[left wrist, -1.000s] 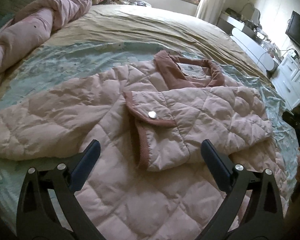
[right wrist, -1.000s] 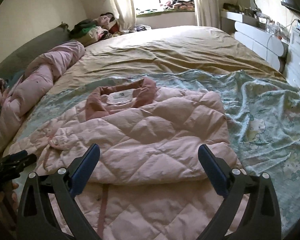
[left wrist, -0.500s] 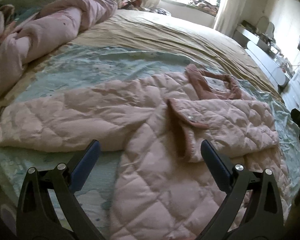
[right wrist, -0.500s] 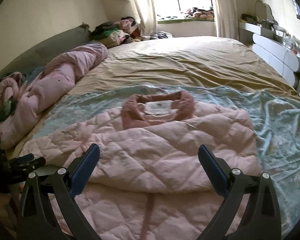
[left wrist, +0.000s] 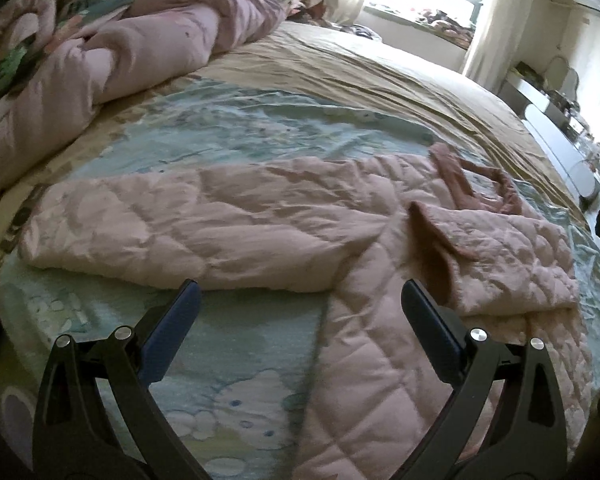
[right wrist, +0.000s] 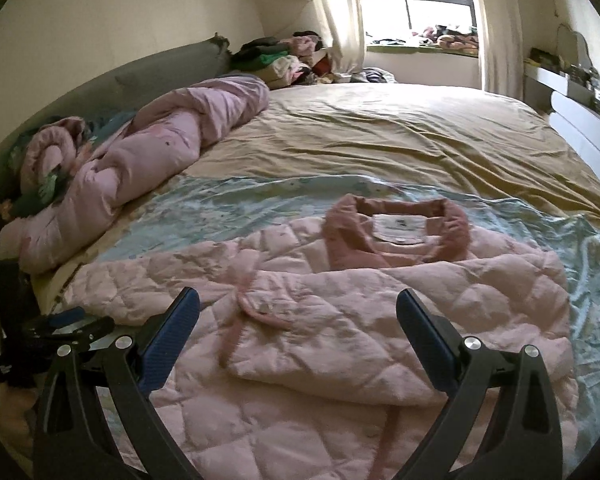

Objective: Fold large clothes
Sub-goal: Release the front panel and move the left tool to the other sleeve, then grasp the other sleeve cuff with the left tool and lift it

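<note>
Pink quilted jacket (right wrist: 340, 320), one sleeve (left wrist: 172, 232) outstretched

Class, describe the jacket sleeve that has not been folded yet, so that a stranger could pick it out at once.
Start at the wide bed with its tan sheet, then find the pale pink quilted jacket lying on the light blue blanket. The unfolded sleeve stretches flat sideways from the jacket toward the rolled pink duvet; the other sleeve lies folded across the jacket's body.
</note>
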